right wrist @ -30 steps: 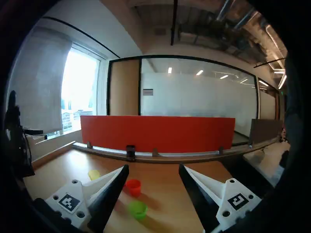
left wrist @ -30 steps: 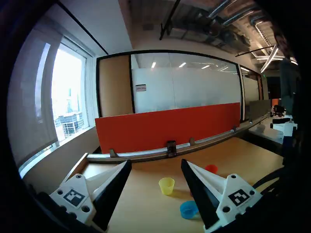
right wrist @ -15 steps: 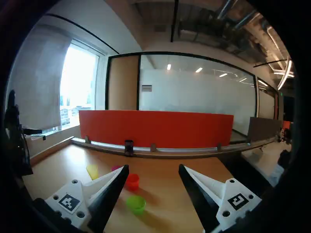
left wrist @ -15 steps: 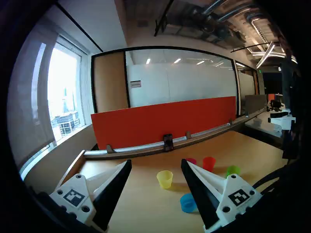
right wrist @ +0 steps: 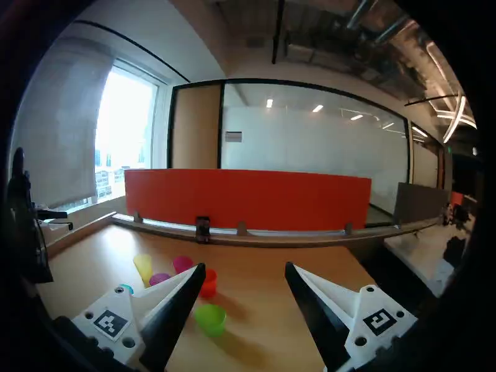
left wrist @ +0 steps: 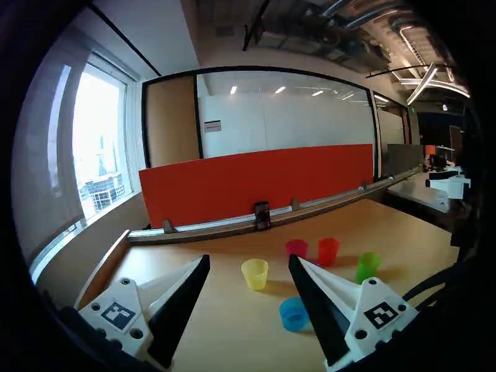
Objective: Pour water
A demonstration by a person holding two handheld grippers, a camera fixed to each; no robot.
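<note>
Several small plastic cups stand upright on a wooden desk (left wrist: pixel 397 235). In the left gripper view a yellow cup (left wrist: pixel 255 273) sits just beyond and between my fingers, with a blue cup (left wrist: pixel 292 313) nearer, beside the right finger. A pink cup (left wrist: pixel 296 248), a red cup (left wrist: pixel 328 250) and a green cup (left wrist: pixel 367 266) stand farther right. The left gripper (left wrist: pixel 248 257) is open and holds nothing. In the right gripper view the green cup (right wrist: pixel 210 319) and red cup (right wrist: pixel 209 282) sit by the left finger, with the yellow cup (right wrist: pixel 143 268) and pink cup (right wrist: pixel 182 264) beyond. The right gripper (right wrist: pixel 245 265) is open and holds nothing.
An orange divider panel (left wrist: pixel 260 180) runs along the desk's far edge, with a small dark device (left wrist: pixel 261 214) standing on its rail. A window (left wrist: pixel 93 155) is at the left. Bare wooden desk (right wrist: pixel 291 291) lies to the right of the cups. More desks stand at the far right.
Both views have shifted so the desk sits lower and nearer. More cups have come into sight: pink, red and green on the left view, yellow, pink and purple on the right. Both grippers stayed open.
</note>
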